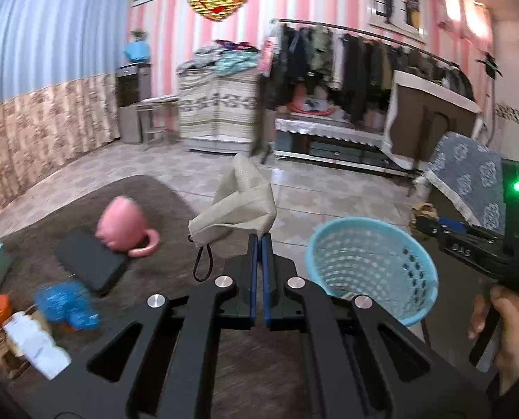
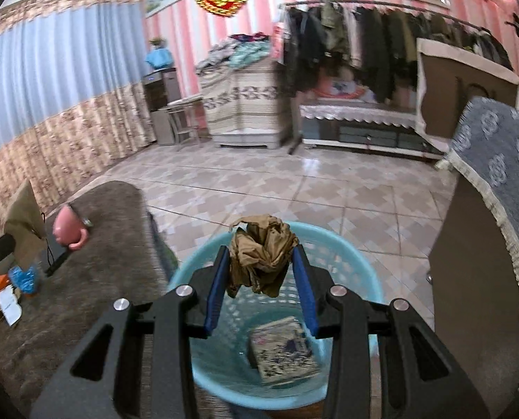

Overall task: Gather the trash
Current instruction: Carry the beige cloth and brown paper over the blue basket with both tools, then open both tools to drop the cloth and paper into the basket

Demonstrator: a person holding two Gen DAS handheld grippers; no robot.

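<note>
While the right gripper (image 2: 262,267) hangs over the blue basket (image 2: 350,262), its jaws are partly closed on a crumpled brown wrapper (image 2: 261,258), which sits above the basket's mouth. A printed carton (image 2: 283,351) lies at the basket's bottom. Beside the basket, the left gripper (image 1: 260,244) is fully closed, pinching a beige cloth pouch (image 1: 238,206) above the brown rug (image 1: 154,202).
</note>
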